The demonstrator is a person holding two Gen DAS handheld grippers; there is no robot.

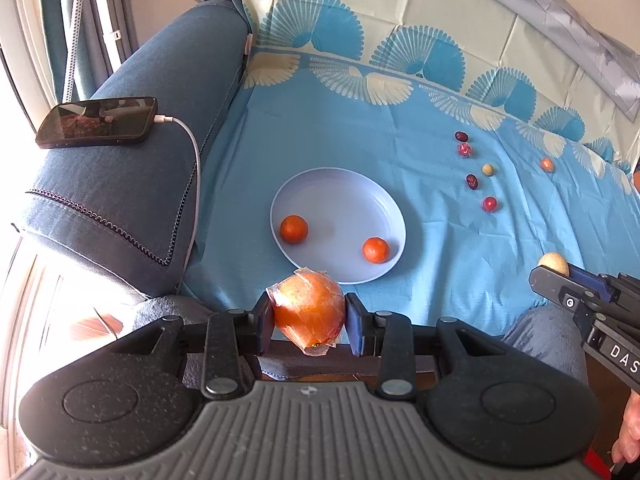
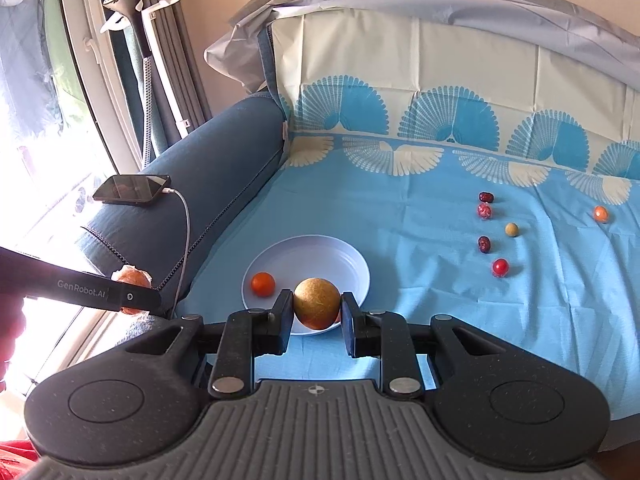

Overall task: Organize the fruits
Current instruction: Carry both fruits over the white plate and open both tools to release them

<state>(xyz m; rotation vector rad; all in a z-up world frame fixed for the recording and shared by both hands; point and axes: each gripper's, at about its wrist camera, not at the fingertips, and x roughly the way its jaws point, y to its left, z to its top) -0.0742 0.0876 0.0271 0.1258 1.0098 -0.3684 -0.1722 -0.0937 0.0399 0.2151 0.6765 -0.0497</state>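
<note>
Left gripper (image 2: 132, 298) arm, lower left of your right wrist view: you can read "GenRobot.AI" in pale letters along its dark side.
Right gripper (image 1: 554, 270) body, lower right edge of your left wrist view: you can read "DAS" in white capitals; the frame edge cuts the rest off.
Phone (image 1: 98, 122) screen, upper left: nothing you can read on it.

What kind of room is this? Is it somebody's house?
Probably a living room at home. There is a blue sofa armrest with a phone charging on it, curtains by a bright window, and a patterned cloth spread over the seat.
</note>
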